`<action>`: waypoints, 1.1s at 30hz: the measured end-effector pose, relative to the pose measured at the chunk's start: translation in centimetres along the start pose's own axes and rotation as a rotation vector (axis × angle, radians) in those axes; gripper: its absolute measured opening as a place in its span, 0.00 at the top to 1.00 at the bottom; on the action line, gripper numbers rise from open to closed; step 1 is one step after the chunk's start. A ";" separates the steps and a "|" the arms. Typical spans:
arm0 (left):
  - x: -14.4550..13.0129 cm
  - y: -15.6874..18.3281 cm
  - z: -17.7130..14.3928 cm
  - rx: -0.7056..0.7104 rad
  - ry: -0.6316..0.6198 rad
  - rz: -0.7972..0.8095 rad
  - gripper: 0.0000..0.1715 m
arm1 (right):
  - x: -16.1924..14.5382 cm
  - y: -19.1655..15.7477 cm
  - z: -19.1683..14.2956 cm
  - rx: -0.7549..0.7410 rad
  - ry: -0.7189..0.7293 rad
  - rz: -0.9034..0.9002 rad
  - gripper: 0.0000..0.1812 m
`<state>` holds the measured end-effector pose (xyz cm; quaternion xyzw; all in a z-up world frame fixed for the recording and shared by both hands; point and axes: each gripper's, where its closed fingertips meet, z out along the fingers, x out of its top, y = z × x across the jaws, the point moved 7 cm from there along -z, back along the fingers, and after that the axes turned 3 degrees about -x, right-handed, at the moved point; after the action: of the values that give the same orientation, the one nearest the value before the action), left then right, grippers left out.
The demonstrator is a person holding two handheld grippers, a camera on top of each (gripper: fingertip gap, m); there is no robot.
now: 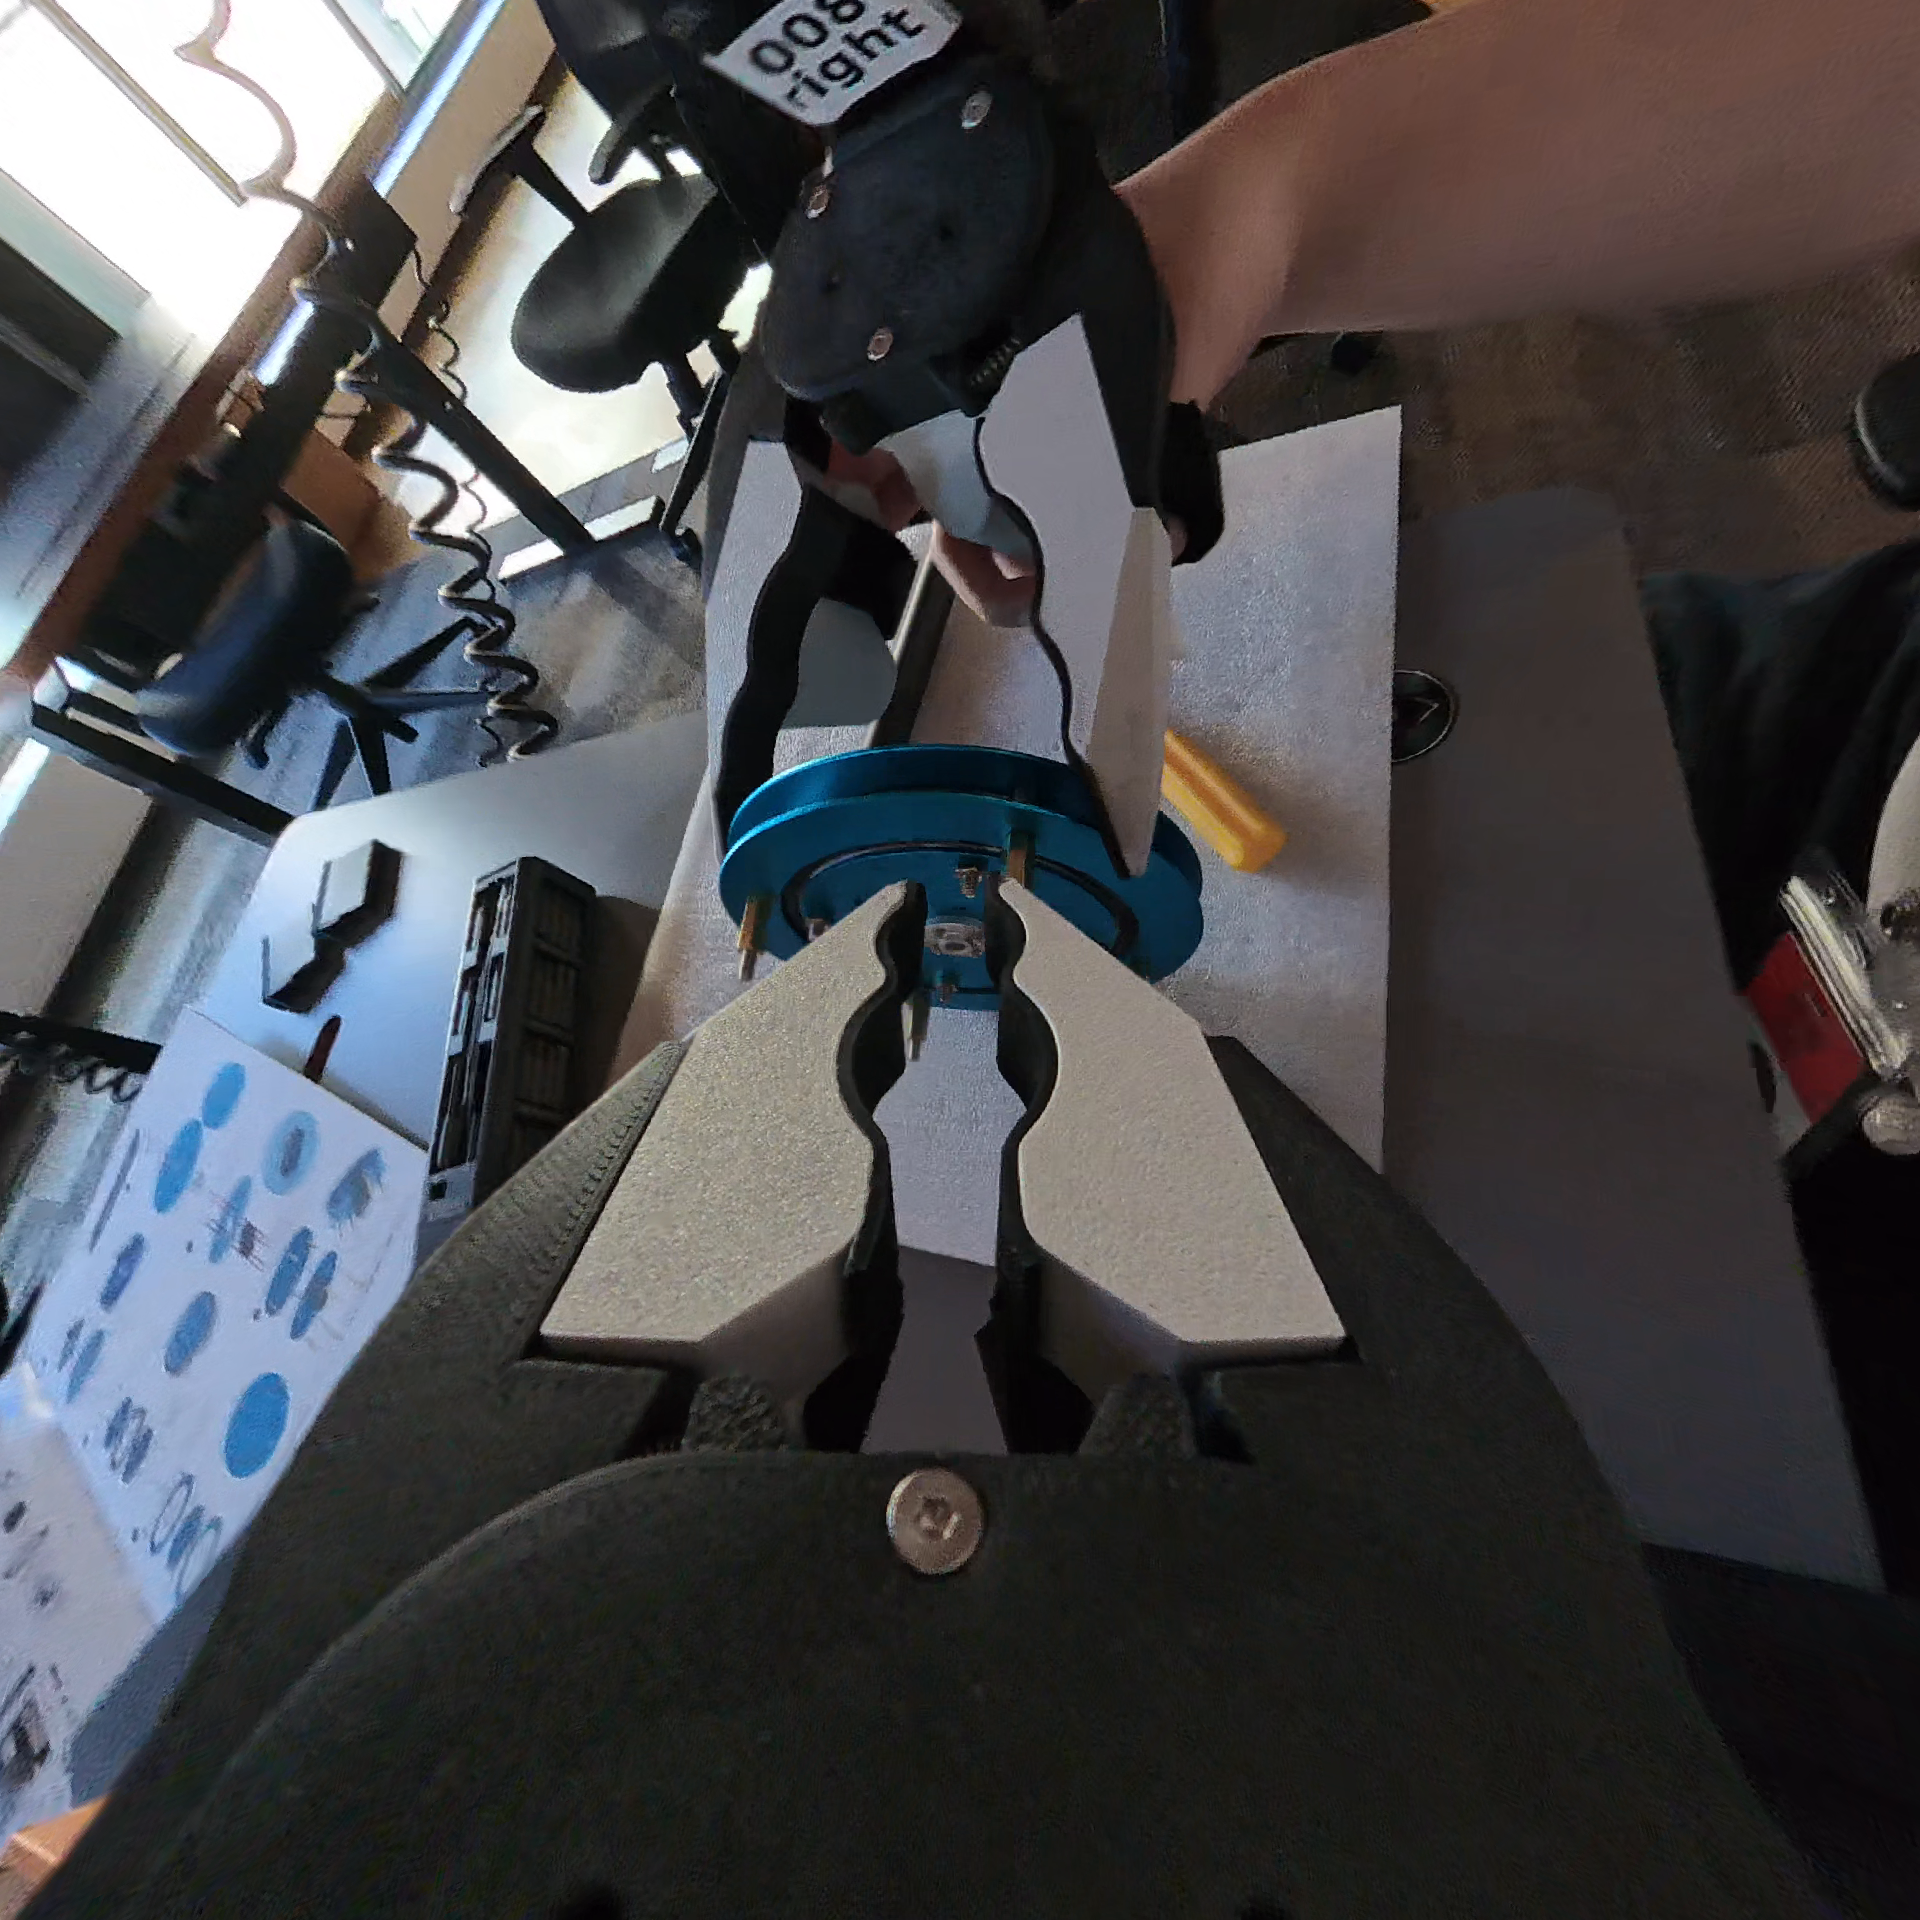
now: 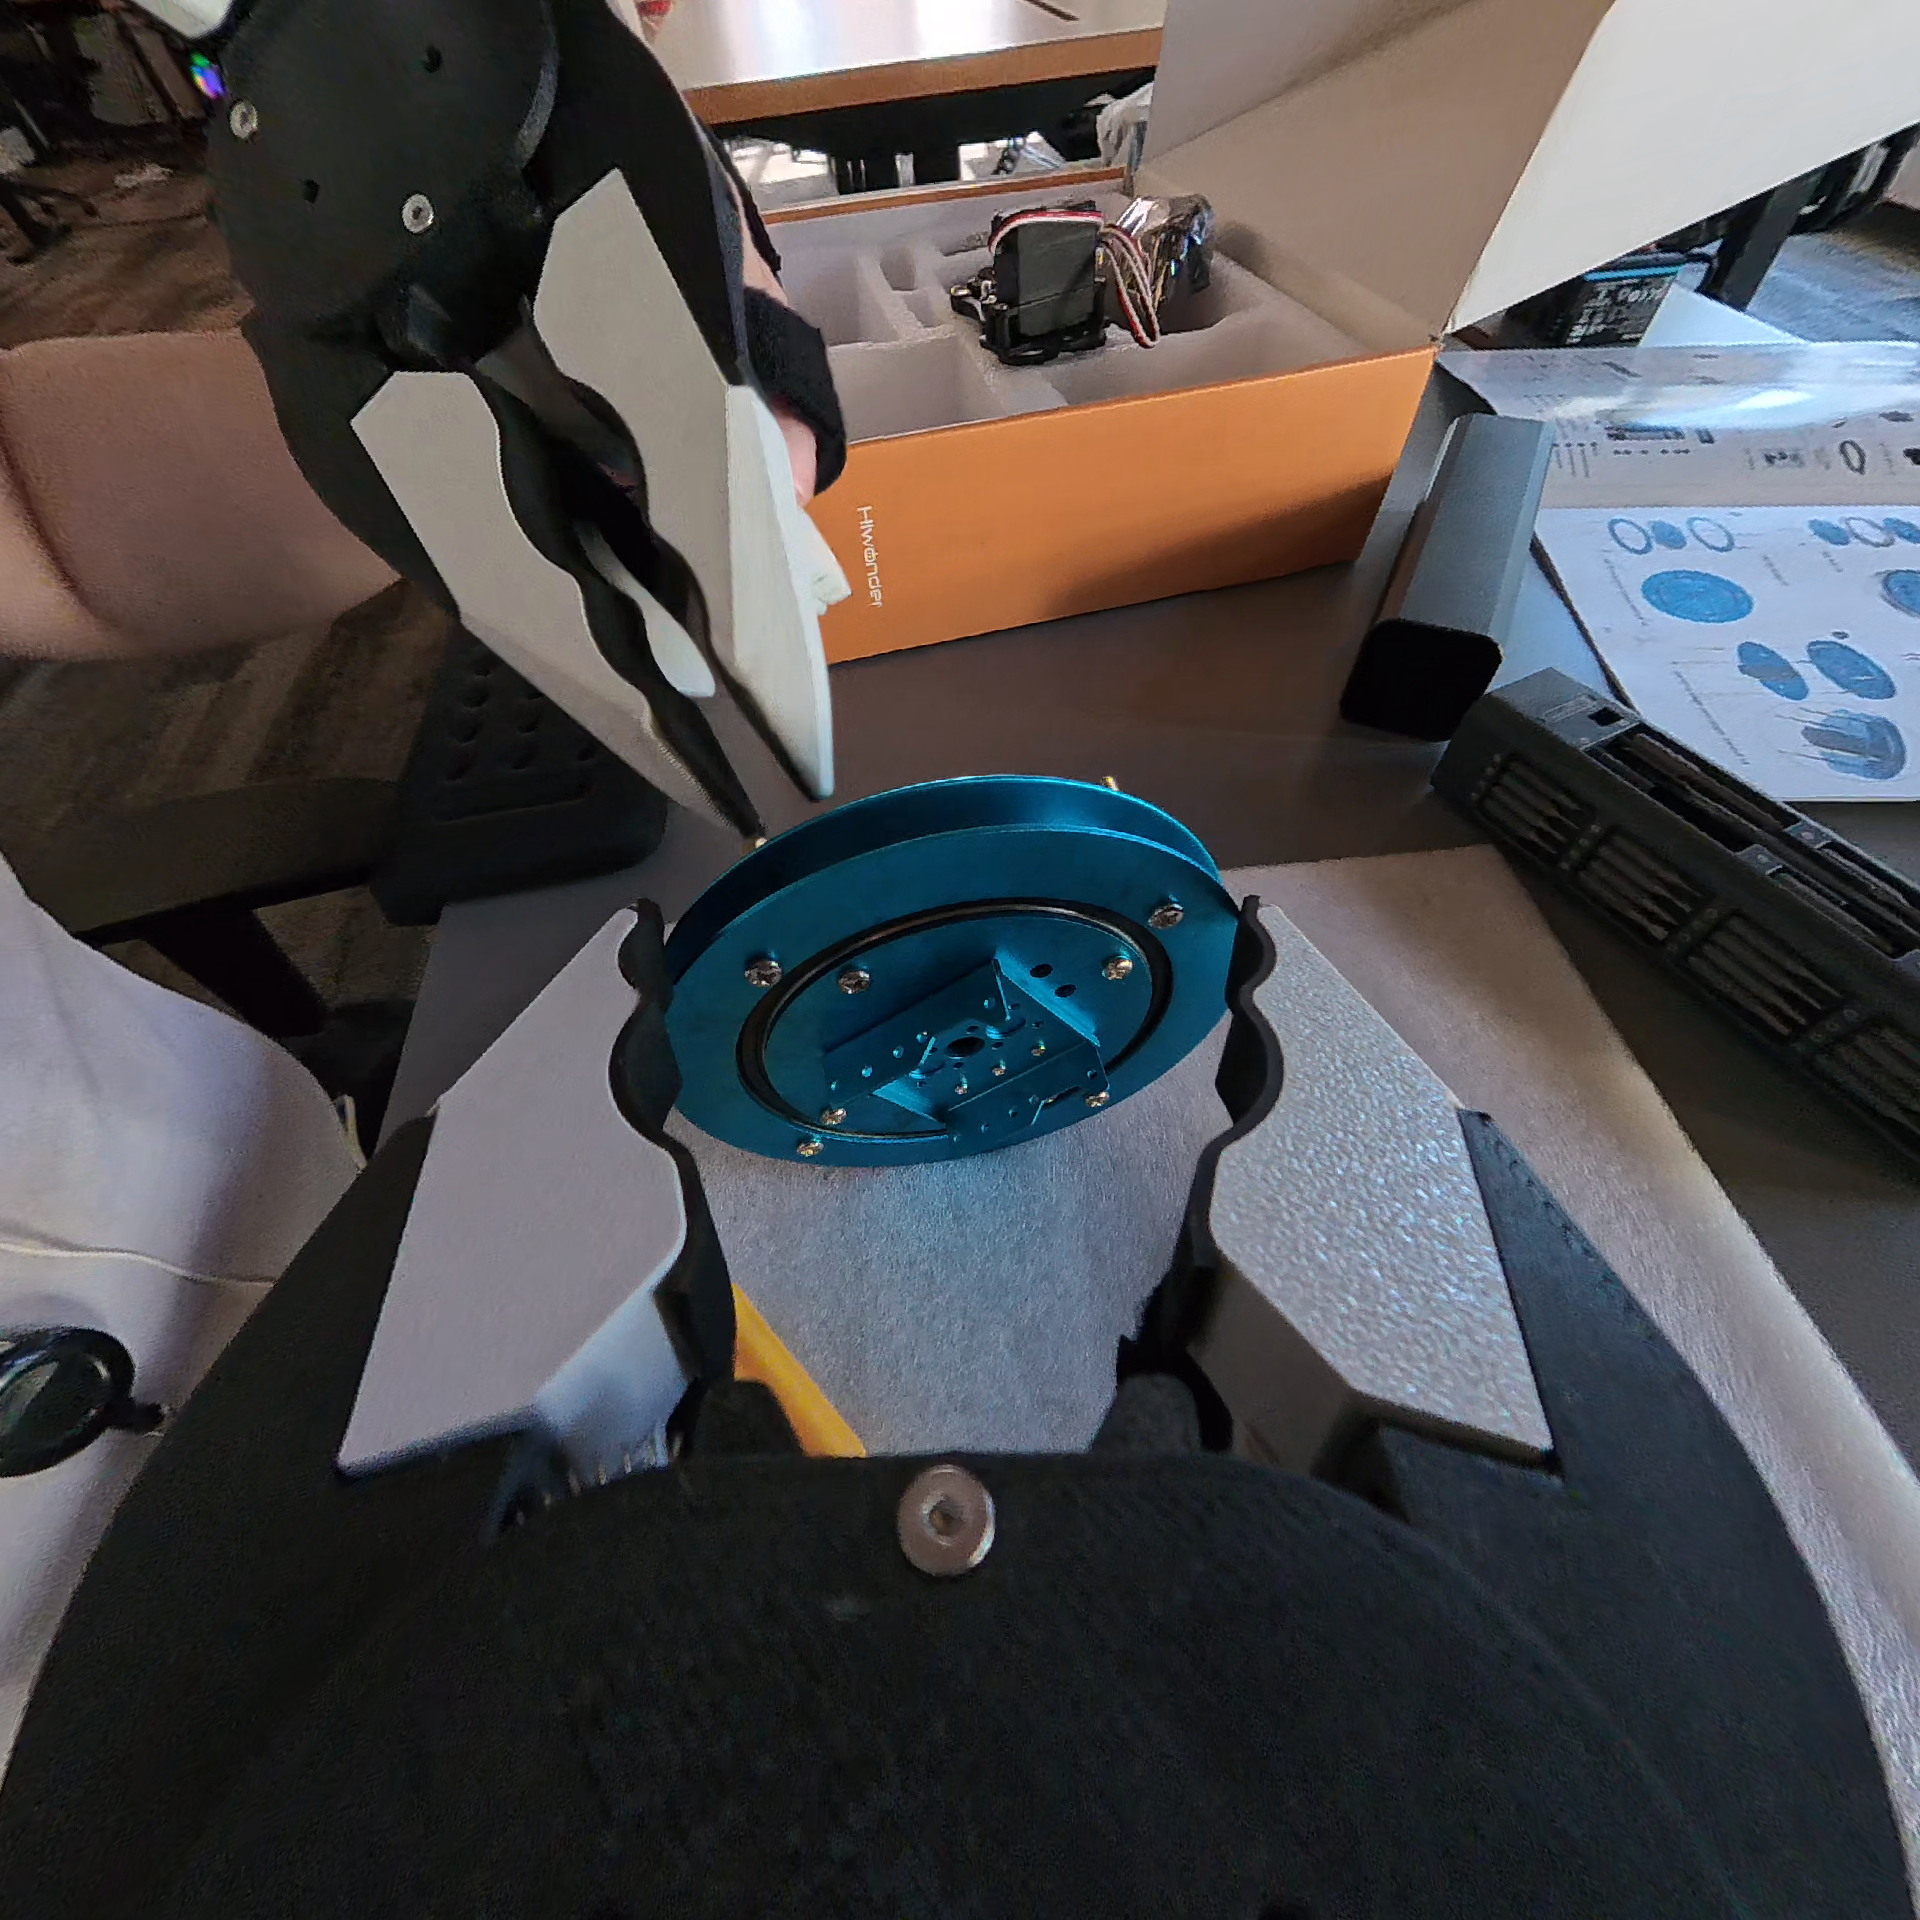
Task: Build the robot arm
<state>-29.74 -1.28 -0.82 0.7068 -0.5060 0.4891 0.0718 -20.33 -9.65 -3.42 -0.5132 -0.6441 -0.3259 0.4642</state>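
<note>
Blue anodised disc assembly stands on edge, clamped at its rim between the right gripper fingers (wide apart). Left gripper, tips narrowly parted, nears its screws. Underneath lies white foam sheet; beyond, an orange box.

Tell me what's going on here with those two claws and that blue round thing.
A person holds a claw in each hand. The right claw grips the blue disc assembly by its rim, tilted on edge over a white foam sheet. The left claw, nearly closed, has its tips at the disc's other face, among the small brass posts. An open orange box sits behind.
</note>
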 end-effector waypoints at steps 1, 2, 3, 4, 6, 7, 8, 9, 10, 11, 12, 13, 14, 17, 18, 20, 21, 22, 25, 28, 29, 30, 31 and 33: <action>0.0 -0.1 0.0 -0.017 -0.001 -0.005 0.95 | 0.0 0.1 0.1 0.010 -0.004 0.006 0.41; 0.0 -0.3 0.0 -0.030 -0.009 -0.025 0.96 | 0.1 0.2 0.2 0.020 -0.007 0.011 0.41; -0.1 -0.7 -0.2 -0.035 -0.015 -0.052 0.95 | 0.2 0.4 0.3 0.028 -0.009 0.015 0.41; -0.1 -1.0 -0.4 -0.050 -0.011 -0.084 0.93 | 0.2 0.4 0.4 0.036 -0.011 0.019 0.41; 0.1 -1.0 -0.4 -0.123 0.029 -0.162 0.90 | 0.3 0.5 0.7 0.051 -0.015 0.018 0.42; 0.0 -0.9 -0.1 -0.156 0.033 -0.195 0.89 | 0.3 0.6 0.7 0.057 -0.017 0.017 0.41; -0.3 -0.9 0.2 -0.172 0.019 -0.216 0.87 | 0.4 0.6 0.8 0.062 -0.019 0.018 0.42; -0.7 -0.9 0.5 -0.173 -0.002 -0.227 0.86 | 0.4 0.7 0.8 0.066 -0.020 0.019 0.42; -1.0 -0.9 0.7 -0.166 -0.016 -0.234 0.88 | 0.5 0.8 0.8 0.069 -0.021 0.021 0.42; -1.1 -0.9 0.8 -0.159 -0.007 -0.242 0.91 | 0.5 0.9 0.8 0.070 -0.021 0.022 0.42; -1.0 -0.8 0.9 -0.154 0.022 -0.253 0.95 | 0.6 1.0 0.8 0.072 -0.019 0.026 0.42; -1.0 -0.8 0.9 -0.143 0.045 -0.262 0.97 | 0.6 1.1 0.8 0.075 -0.019 0.029 0.42; -1.0 -0.8 1.0 -0.127 0.058 -0.269 0.97 | 0.6 1.2 0.8 0.077 -0.018 0.033 0.42; -1.2 -0.6 1.2 -0.092 0.089 -0.283 0.97 | 0.6 1.3 0.8 0.091 -0.019 0.036 0.42; -1.2 -0.6 1.3 -0.083 0.094 -0.284 0.97 | 0.6 1.3 0.8 0.094 -0.020 0.034 0.42; -1.2 -0.6 1.3 -0.063 0.099 -0.288 0.97 | 0.6 1.4 0.9 0.096 -0.017 0.041 0.42; -1.2 -0.6 1.3 -0.057 0.097 -0.293 0.97 | 0.6 1.5 0.9 0.100 -0.016 0.045 0.42; -1.2 -0.6 1.3 -0.053 0.095 -0.291 0.97 | 0.6 1.5 1.0 0.105 -0.015 0.044 0.42; -1.2 -0.5 1.3 -0.039 0.088 -0.261 0.97 | 0.6 1.5 0.9 0.107 -0.010 0.033 0.42; -1.1 -0.7 1.4 -0.080 0.077 -0.279 0.98 | 1.0 1.5 -0.3 0.054 0.001 -0.068 0.40; -1.1 -0.7 1.3 -0.101 0.076 -0.292 0.98 | 1.3 1.4 -1.2 0.031 0.003 -0.122 0.41; -1.2 -0.8 1.3 -0.120 0.074 -0.304 0.98 | 1.5 1.2 -2.3 0.006 -0.017 -0.179 0.43; -1.2 -0.9 1.3 -0.131 0.071 -0.315 0.98 | 1.4 0.9 -3.5 -0.018 -0.078 -0.248 0.46; -1.2 -1.1 1.2 -0.134 0.065 -0.319 0.98 | 0.9 -0.7 -5.1 0.009 -0.254 -0.400 0.58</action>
<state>-28.12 -0.65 -1.94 0.7555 -0.4164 0.4593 0.2120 -19.72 -14.12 -0.69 -0.4100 -0.7877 -0.3415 0.3080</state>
